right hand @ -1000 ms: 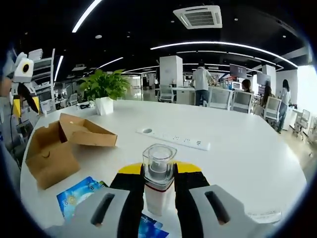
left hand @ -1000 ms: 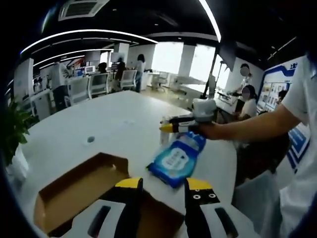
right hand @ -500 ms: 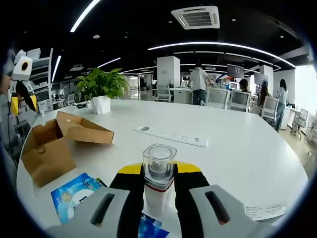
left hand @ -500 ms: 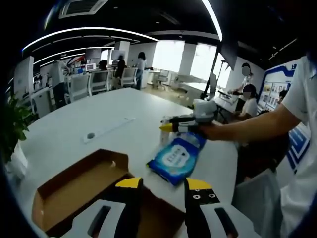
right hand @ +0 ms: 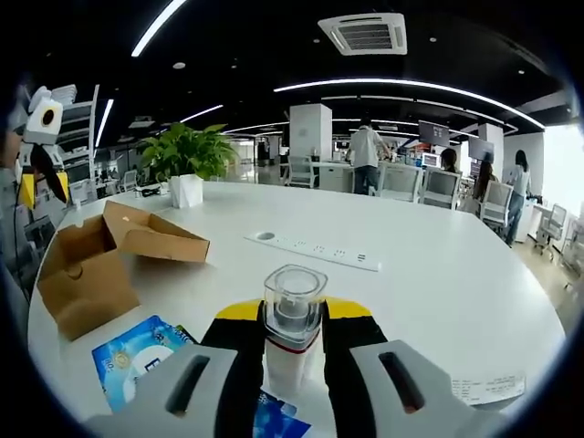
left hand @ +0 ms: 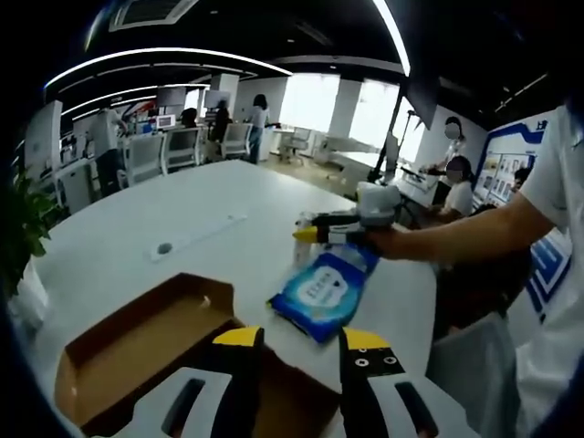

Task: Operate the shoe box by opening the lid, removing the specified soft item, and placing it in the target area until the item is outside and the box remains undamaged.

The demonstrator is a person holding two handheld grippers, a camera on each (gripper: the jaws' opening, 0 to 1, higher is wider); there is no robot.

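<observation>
An open brown shoe box (left hand: 137, 333) lies just below my left gripper (left hand: 301, 339), whose yellow-tipped jaws stand apart with nothing between them. A soft blue wipes pack (left hand: 322, 290) rests on the white table beside the box. Over the pack hovers my right gripper (left hand: 315, 234), held in a person's hand. In the right gripper view that right gripper (right hand: 294, 315) is shut on a small white bottle (right hand: 294, 328) with a clear cap. The shoe box (right hand: 87, 269) sits at the left with its lid (right hand: 151, 233) folded out, the wipes pack (right hand: 135, 358) lies in front of it, and the left gripper (right hand: 36, 141) is at the far left.
A white power strip (right hand: 315, 251) lies across the round table (right hand: 438, 283). A potted plant (right hand: 187, 155) stands at the far edge. A paper slip (right hand: 488, 388) lies at the near right. The person's arm (left hand: 456, 237) reaches in from the right. Other people and office chairs are in the background.
Both views have shifted slightly with the hands. The bottle stays gripped, and the box and wipes pack lie where they were.
</observation>
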